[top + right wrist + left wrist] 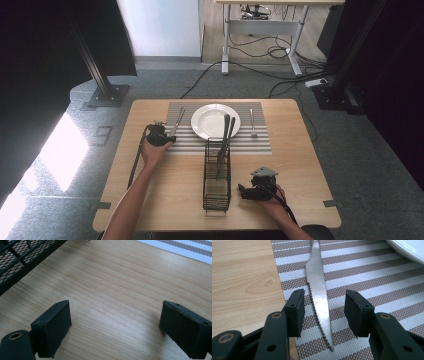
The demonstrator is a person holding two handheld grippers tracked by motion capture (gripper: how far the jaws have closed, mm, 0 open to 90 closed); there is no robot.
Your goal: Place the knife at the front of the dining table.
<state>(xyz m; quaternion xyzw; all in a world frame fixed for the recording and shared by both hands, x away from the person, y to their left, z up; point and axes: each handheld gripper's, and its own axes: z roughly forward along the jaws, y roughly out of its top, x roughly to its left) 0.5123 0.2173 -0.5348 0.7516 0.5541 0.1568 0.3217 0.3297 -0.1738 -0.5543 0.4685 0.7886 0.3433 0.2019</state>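
- Two grippers are over the table (150,200), one in each hand, well apart from each other.
- Left gripper (324,315): its jaws stand partly open, one on each side of a knife (318,292), and neither pad touches the metal.
- That knife lies flat on the striped placemat (372,285), its blade tip pointing back between the jaws and its toothed edge facing the left jaw.
- Beyond the right jaw, at the far corner of the left gripper view, sits the rim of a white plate (409,250).
- In the high view the left gripper (167,136) hovers at the near end of the knife (176,121), just left of the plate (206,122).
- Right gripper (115,327): its jaws are spread wide and hold nothing, with bare wood between them.
- Beyond its left jaw runs the black wire basket (17,260); beyond its right jaw lies a corner of the placemat (185,247).
- From above, the right gripper (242,192) sits just right of the basket (216,192), which holds dark-handled cutlery (225,137).
- One fork (252,122) lies on the placemat right of the plate.
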